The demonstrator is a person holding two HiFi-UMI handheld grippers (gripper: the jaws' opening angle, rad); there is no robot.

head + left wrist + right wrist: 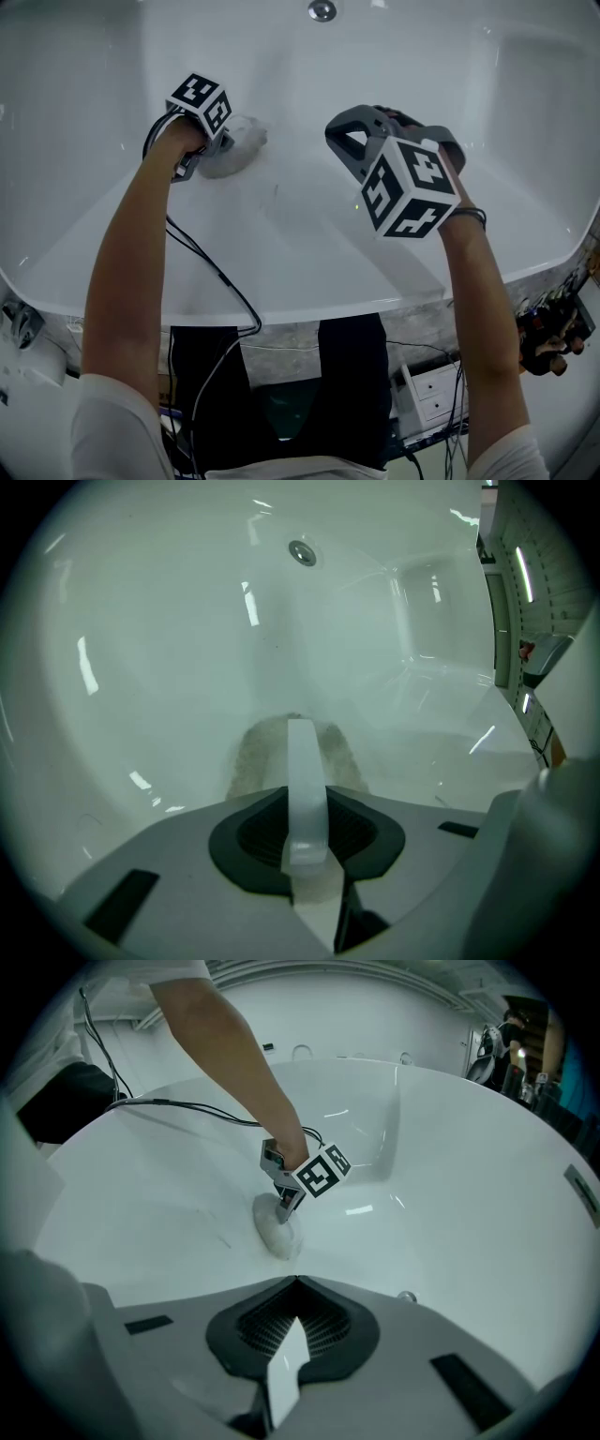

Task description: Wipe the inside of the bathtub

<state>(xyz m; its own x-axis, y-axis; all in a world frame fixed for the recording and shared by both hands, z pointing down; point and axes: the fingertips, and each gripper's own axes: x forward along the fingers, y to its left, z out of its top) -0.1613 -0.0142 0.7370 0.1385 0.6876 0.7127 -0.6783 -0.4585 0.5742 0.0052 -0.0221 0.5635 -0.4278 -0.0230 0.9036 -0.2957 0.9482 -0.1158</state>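
The left tool (223, 142) is pinched shut on a pale wiping cloth (242, 148) and presses it against the white bathtub's (309, 253) sloping inner surface (in the left gripper view, greyish fabric bulges out on either side of the closed jaw tips). To its right, apart from the cloth, the right tool (349, 139) hangs over the tub's inside, its jaws together with nothing between them. Further off, a chrome fitting (322, 10) sits on the far wall.
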